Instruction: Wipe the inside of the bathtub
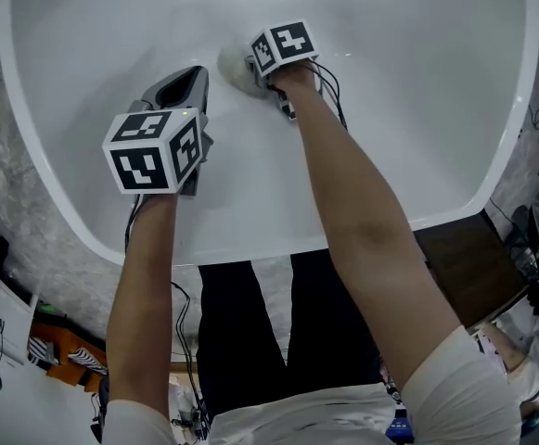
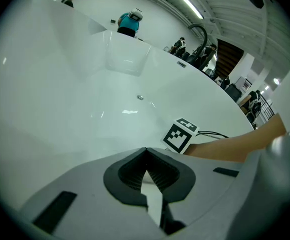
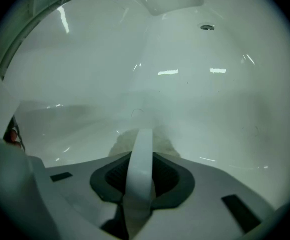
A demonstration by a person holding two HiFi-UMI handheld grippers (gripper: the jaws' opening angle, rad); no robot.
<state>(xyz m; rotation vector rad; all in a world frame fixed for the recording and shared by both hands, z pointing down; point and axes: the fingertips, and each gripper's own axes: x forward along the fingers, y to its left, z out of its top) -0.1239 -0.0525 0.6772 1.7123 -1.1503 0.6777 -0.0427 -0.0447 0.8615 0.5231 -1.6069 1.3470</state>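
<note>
Tub (image 1: pixel 417 109): white, glossy, curved; both grippers reach inside it
Cloth (image 1: pixel 235 69): pale crumpled wad on the tub floor, at the tips of the right gripper
Right gripper (image 3: pixel 141 159): jaws closed on a white fold of the cloth, the rest bunched beyond the tips
Left gripper (image 2: pixel 145 154): jaws together, nothing between them; near the right one, clear of the cloth
Handling: cloth looks light, soft and limp; likely to slide easily on the slick tub, so wiping needs downward pressure
Hold: 1 bunched fold, deep between the pads, so dragging does not pull it loose
</note>
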